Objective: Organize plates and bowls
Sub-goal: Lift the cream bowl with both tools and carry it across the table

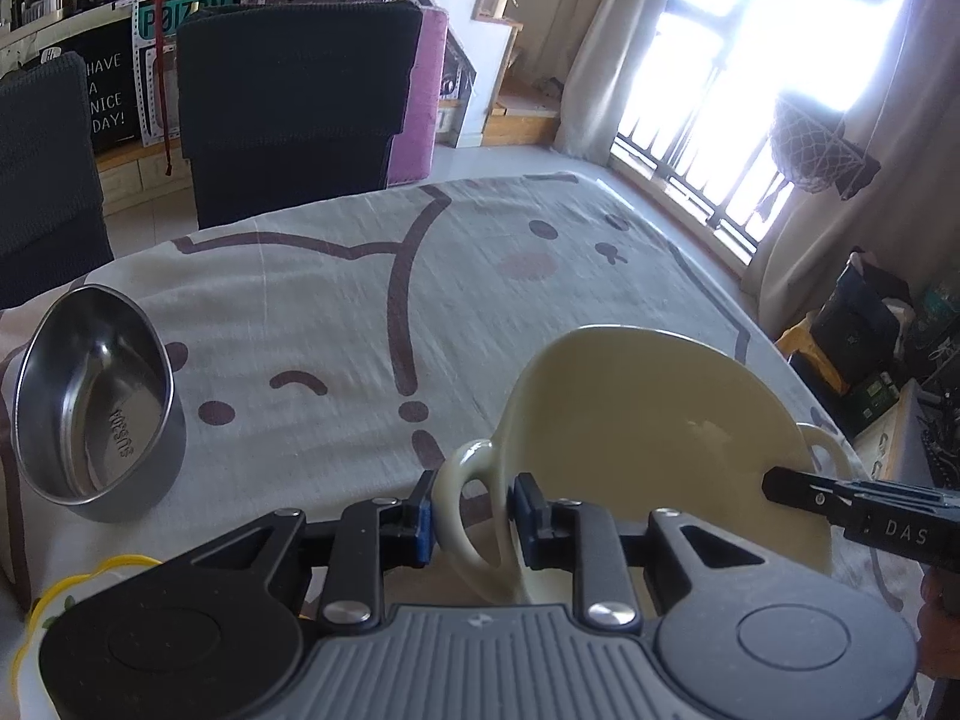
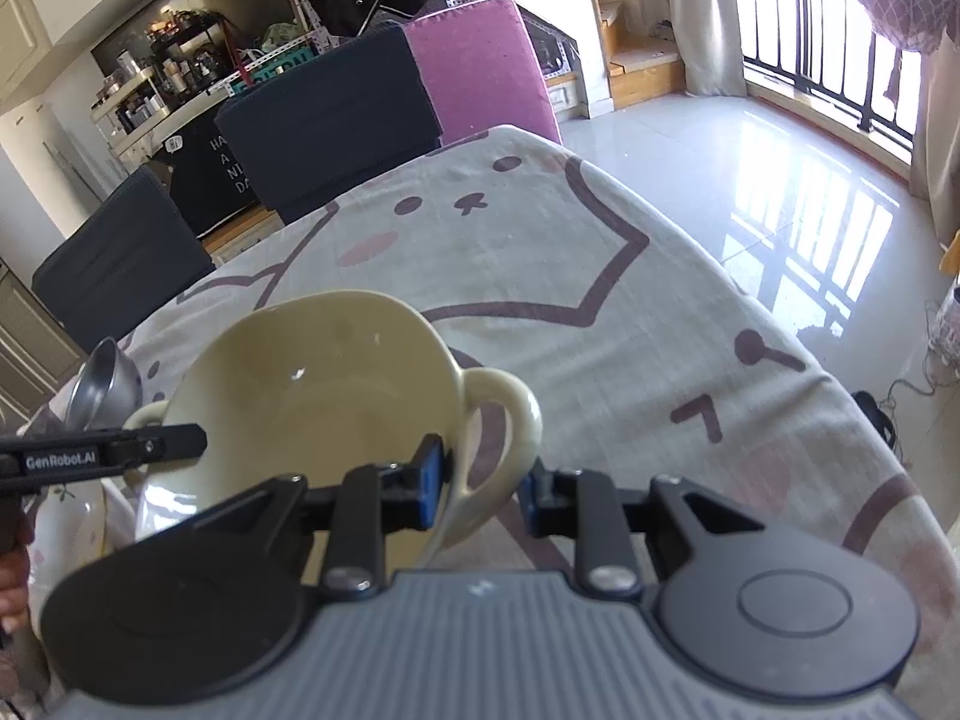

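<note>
Since both the left gripper (image 1: 471, 519) and right gripper (image 2: 483, 483) pinch a loop handle of the cream bowl (image 1: 648, 438), tilted above the table's near edge, treat it as heavy, slick, chippable ceramic.

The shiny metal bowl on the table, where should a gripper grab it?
Grip the round steel bowl by its thin rim, from above: one finger inside, one outside. It stands upright and open on the cartoon tablecloth, with no handles, unlike the cream two-handled bowl that the left gripper and right gripper flank.
</note>
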{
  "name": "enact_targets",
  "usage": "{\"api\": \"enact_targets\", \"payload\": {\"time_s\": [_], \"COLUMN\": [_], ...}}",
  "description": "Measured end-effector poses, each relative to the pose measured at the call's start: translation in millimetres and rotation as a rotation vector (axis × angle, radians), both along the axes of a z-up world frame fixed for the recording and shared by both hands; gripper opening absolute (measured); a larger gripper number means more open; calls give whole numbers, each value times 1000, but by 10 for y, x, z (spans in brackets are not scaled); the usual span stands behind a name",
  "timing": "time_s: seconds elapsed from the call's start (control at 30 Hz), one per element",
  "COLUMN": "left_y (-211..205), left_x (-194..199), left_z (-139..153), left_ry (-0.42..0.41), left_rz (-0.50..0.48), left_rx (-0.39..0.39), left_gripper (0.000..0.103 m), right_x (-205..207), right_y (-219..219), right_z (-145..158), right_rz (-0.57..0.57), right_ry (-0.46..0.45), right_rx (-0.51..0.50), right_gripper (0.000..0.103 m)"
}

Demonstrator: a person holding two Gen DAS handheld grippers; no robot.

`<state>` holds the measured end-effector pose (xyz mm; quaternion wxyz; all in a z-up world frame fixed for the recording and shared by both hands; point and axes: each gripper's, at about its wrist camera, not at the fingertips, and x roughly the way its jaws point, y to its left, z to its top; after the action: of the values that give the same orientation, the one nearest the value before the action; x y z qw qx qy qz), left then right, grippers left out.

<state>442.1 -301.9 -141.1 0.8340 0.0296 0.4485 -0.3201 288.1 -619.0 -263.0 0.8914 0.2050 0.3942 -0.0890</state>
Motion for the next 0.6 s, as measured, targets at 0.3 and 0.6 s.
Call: {"api": "enact_targets", "payload": {"time_s": [0.3, 0.6], "left_y": [56, -3], "left_x": [-104, -145], "left_z": [-52, -22], "left_ry": [-29, -33], "left_rz": [8, -3], "left_rx": [-80, -63], "left_gripper": [25, 24], "right_x": [-92, -109], "right_y": [103, -106], "right_z": [63, -26], "right_rz": [24, -19], "right_ry": [-46, -31], "right_rx": [-97, 52], "right_gripper": [28, 28]}}
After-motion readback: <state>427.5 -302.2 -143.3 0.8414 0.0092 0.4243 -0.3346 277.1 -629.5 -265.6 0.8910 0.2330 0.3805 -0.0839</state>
